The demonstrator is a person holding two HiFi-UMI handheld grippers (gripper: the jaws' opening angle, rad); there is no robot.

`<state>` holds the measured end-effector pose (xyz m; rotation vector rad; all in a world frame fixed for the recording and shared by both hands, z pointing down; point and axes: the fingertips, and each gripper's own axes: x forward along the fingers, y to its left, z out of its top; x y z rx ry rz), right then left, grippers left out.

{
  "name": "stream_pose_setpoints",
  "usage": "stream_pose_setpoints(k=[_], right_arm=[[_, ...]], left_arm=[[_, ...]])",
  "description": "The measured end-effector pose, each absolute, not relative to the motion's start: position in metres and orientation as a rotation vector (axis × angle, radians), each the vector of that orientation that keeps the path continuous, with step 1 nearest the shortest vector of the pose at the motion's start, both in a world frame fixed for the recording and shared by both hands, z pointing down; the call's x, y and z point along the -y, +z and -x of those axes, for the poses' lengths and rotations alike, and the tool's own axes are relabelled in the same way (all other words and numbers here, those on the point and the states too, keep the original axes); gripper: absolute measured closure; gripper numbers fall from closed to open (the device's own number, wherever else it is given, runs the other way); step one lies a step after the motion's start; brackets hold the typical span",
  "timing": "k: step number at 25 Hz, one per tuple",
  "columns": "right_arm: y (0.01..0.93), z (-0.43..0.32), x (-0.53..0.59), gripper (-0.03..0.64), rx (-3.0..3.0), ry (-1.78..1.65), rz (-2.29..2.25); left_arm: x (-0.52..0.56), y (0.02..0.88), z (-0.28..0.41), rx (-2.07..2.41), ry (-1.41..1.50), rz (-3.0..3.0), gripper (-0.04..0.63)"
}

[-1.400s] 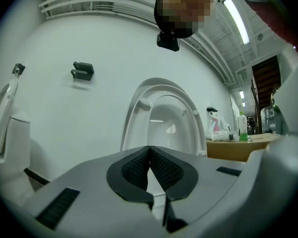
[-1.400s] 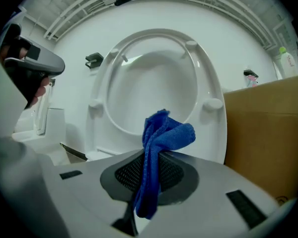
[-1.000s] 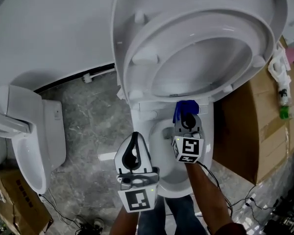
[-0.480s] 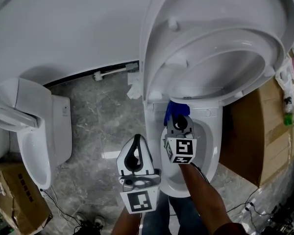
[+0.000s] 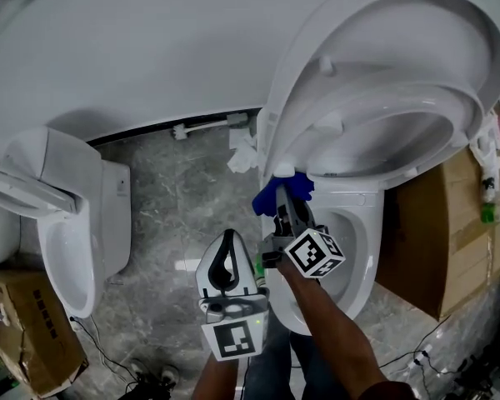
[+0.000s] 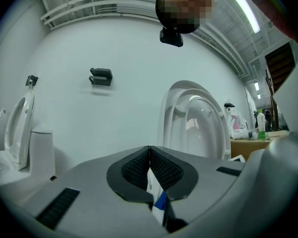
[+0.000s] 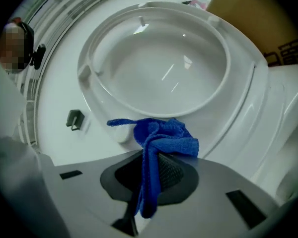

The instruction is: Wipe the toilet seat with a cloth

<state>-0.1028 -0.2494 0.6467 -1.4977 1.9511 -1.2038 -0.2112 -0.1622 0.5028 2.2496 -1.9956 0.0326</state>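
Your right gripper [image 5: 283,207]: fingers clamped on blue microfibre cloth [image 5: 279,192]. Cloth bunched above tips, tail hanging down between fingers. Cloth sits at lower-left edge of raised white plastic toilet seat [image 5: 392,169], just beside round bumper; contact unclear. Seat and lid tilted up over white ceramic bowl [image 5: 368,223]. Your left gripper [image 5: 227,238]: fingers pressed together, nothing held, hovering above grey marble floor [image 5: 175,198], just left of bowl. 2nd white toilet [image 5: 67,223] far left. Brown cardboard box [image 5: 433,232] right of bowl.
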Motion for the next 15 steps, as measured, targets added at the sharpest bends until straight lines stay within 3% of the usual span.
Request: stream_pose_setpoints(k=[15], right_arm=[[0.562,0.093,0.241,0.558,-1.580,-1.379,1.342]], left_arm=[[0.148,0.420,0.239,2.075,-0.002,-2.199,0.578]])
